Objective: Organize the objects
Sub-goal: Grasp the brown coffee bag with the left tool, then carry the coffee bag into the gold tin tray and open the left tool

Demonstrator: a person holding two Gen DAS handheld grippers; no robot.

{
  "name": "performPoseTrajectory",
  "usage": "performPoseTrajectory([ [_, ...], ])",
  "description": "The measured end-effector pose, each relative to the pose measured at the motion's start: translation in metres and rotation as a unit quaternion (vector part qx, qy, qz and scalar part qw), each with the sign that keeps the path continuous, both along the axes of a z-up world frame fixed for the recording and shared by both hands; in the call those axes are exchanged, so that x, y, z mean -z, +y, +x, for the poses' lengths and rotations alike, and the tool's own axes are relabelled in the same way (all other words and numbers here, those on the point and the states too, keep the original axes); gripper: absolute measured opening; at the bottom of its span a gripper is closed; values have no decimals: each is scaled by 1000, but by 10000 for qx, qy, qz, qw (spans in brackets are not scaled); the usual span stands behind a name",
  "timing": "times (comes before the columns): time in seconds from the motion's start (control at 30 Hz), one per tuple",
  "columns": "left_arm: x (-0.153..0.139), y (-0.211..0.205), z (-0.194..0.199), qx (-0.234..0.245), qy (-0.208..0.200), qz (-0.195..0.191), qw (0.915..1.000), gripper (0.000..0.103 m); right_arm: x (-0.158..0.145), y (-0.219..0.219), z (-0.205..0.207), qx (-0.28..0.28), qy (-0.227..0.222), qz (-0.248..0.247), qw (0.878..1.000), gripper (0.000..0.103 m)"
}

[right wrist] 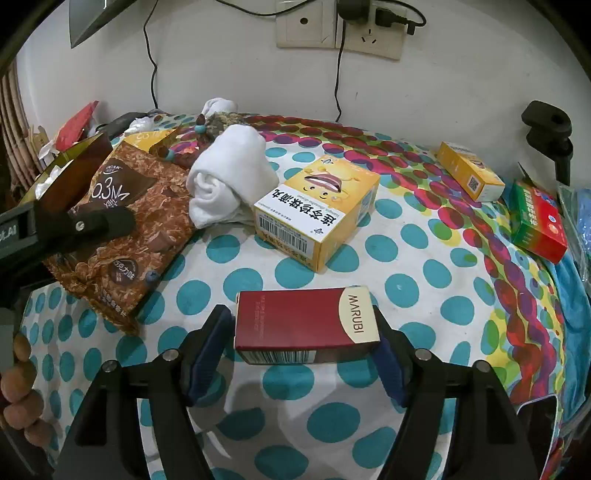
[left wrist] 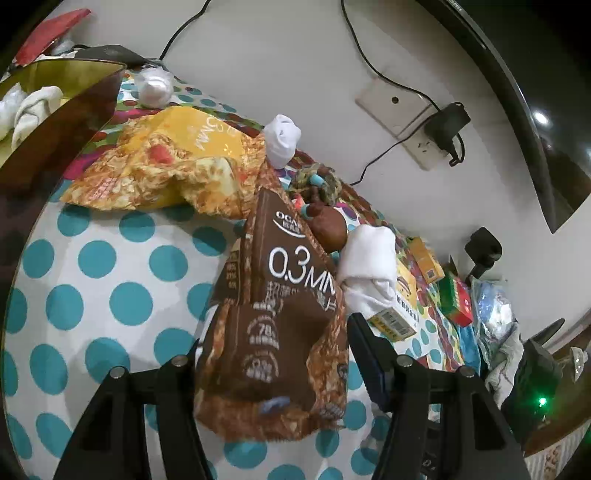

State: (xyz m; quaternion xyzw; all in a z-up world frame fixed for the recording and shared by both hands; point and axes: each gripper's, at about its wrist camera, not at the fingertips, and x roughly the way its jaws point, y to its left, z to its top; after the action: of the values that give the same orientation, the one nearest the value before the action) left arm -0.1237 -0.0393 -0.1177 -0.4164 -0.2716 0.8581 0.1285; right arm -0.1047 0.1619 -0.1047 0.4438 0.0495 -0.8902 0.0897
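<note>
Sorting looks early: most items loose on the polka-dot tablecloth. Left gripper spread, straddling the brown snack bag, pads not visibly pressing. Right gripper spread around the red box, which lies flat, gaps both sides. Yellow box, white sock roll, green box unsorted. White wall, sockets behind
</note>
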Motion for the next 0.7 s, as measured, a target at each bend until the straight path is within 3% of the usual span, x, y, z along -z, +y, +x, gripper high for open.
performPoseTrajectory([
  [0.07,0,-2,2,-107,59,-70,9999,49,0,1,0,-3,2,7,10000,71],
  [0.13,0,-2,5,-45,89,-165,9998,45,1,-1,0,-3,7,26,10000,71],
  [0.37,-19,10,22,178,401,-770,9961,39,1,1,0,-5,6,12,10000,71],
  [0.5,-39,22,35,404,685,-1227,9892,38,1,1,-1,1,7,18,10000,71],
  [0.7,-65,25,56,623,976,-1416,9831,38,1,1,-1,4,5,9,10000,72],
])
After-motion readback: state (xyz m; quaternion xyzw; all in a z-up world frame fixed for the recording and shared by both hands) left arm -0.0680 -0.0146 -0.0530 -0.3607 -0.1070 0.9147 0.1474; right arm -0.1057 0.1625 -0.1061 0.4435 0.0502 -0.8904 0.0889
